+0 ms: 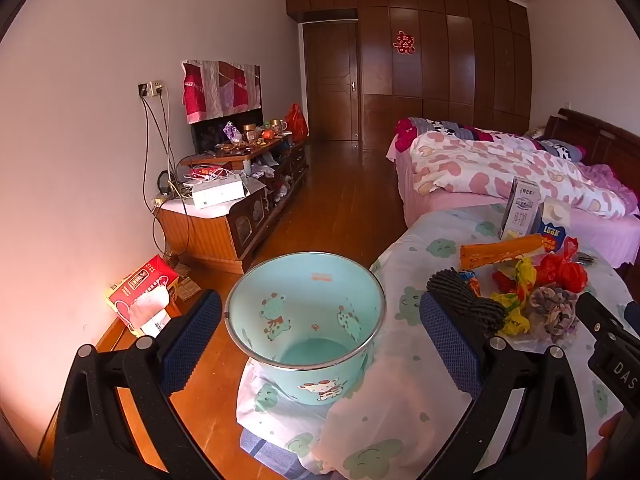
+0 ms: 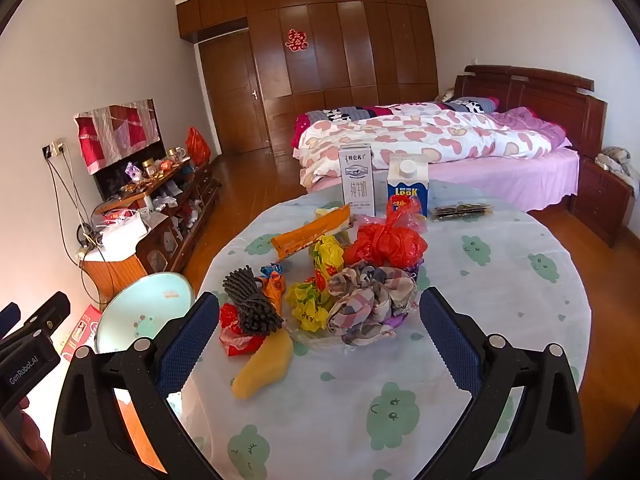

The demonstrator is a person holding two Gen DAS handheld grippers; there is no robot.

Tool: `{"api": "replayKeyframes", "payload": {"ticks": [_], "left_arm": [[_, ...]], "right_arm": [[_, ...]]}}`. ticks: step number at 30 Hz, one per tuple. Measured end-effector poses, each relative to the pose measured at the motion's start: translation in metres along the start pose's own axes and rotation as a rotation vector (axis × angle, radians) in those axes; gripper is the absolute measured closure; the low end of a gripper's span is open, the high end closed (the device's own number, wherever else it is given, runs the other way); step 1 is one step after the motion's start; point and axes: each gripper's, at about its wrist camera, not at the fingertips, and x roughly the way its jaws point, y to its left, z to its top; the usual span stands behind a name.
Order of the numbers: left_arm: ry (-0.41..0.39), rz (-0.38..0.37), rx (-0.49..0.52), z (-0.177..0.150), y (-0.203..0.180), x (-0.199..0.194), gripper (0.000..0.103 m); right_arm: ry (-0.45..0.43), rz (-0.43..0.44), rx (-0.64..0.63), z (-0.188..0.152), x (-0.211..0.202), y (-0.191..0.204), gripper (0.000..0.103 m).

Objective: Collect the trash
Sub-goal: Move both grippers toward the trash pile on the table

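Both hand-held grippers gape wide, gripping nothing: left hand-held gripper (image 1: 320, 344) hangs over the glossy mint bin (image 1: 306, 316) by the tabletop's (image 2: 500, 280) left edge, right hand-held gripper (image 2: 320, 344) faces the trash heap (image 2: 340, 280) mid-tabletop: crinkly plastic bags, ribbed black foam netting, cartons behind. Wooden bedroom floor.
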Motion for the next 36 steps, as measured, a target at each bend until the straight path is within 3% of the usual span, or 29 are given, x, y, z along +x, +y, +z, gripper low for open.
{"api": "replayKeyframes", "payload": {"ticks": [36], "left_arm": [[0.007, -0.004, 0.003, -0.0079, -0.0071, 0.0013, 0.006]], "right_arm": [[-0.007, -0.007, -0.005, -0.0006, -0.0013, -0.0001, 0.005]]}}
